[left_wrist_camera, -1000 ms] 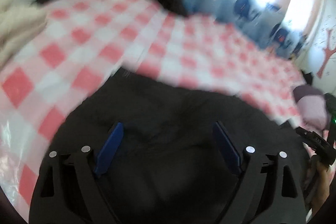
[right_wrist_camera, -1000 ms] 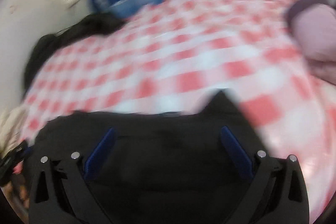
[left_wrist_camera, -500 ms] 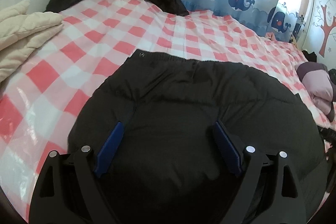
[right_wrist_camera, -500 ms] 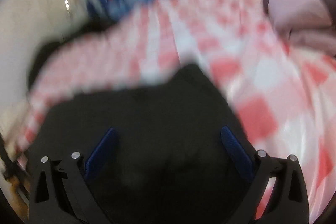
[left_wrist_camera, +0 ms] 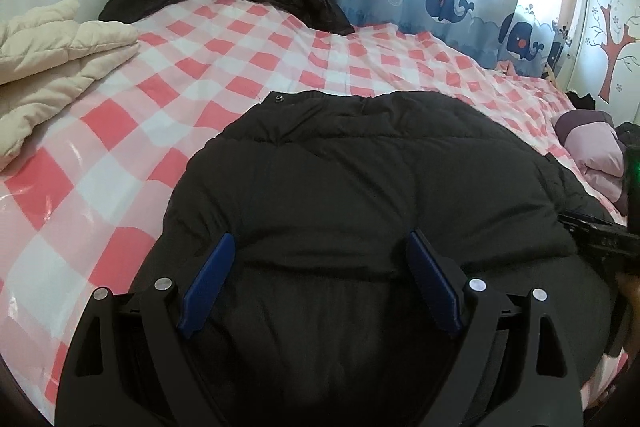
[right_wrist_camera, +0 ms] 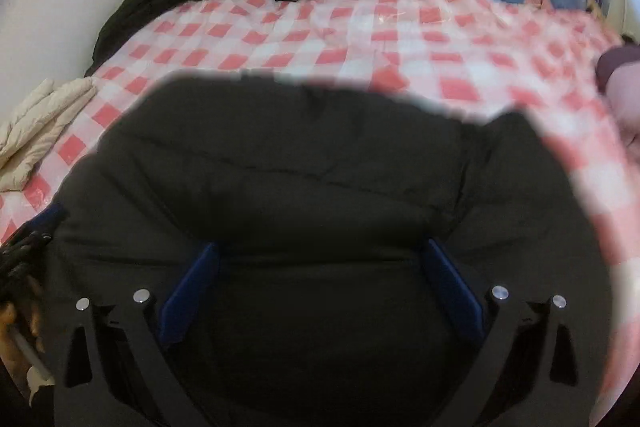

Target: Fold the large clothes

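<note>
Cream quilt (left_wrist_camera: 52,59) lies at the bed's (left_wrist_camera: 248,67) left edge. Black padded jacket (left_wrist_camera: 380,195) is spread on the checked cover, near edge. Left claw (left_wrist_camera: 320,281) hovers over it, fingers apart, gripping nothing. Right claw (right_wrist_camera: 320,287) likewise spread above the jacket. Pink garment (left_wrist_camera: 596,155) lies far right.
</note>
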The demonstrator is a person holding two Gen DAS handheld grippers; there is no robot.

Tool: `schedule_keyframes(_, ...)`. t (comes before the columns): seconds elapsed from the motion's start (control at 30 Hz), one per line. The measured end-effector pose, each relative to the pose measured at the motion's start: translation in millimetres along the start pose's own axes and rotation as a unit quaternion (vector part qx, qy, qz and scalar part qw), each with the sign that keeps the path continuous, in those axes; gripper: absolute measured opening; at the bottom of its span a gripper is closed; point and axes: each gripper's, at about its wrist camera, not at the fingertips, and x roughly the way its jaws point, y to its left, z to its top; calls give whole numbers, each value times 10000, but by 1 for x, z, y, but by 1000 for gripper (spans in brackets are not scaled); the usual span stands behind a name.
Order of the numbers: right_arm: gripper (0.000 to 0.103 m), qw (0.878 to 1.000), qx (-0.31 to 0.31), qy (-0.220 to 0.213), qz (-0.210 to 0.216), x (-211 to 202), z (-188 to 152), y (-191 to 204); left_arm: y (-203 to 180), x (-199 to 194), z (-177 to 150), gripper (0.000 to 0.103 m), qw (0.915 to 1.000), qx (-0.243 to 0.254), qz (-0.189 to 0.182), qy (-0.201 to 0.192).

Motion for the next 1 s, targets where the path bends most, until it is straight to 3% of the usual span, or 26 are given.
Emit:
schedule_keyframes(0.17,96,9996,82,281,-52,-23,1,8,0,-14,-3,83,10000,67,-35,21)
schedule_keyframes(0.4,96,9947,-966,47,346,-89,-29,65,-1,-37,-10,83,9998,128,-124,-5)
schedule_keyframes(0.47,96,9865,-1602,104,337,-94,-39,90,2,-39,-12,83,9998,122,-173,53)
schedule_keyframes(0.6,96,9515,-3053,329,210,-87,-69,142,20,-42,-14,84,9974,-327,-539,361)
schedule_keyframes(0.7,96,9329,-3557,556,-102,-65,-84,158,32,-53,-14,84,9980,-445,-306,316)
schedule_keyframes(0.77,96,9356,-3469,636,-130,-55,-82,156,29,-67,-13,84,9998,-125,38,116)
schedule_keyframes(0.87,96,9630,-2575,688,393,-59,-67,137,21,-85,-14,85,9993,293,180,-111)
schedule_keyframes(0.93,96,9740,-2079,565,696,-68,-57,125,17,-92,-14,87,9984,485,200,-219)
schedule_keyframes(1.0,96,9845,-1612,279,634,-73,-36,115,15,-93,-15,88,9981,551,178,-214)
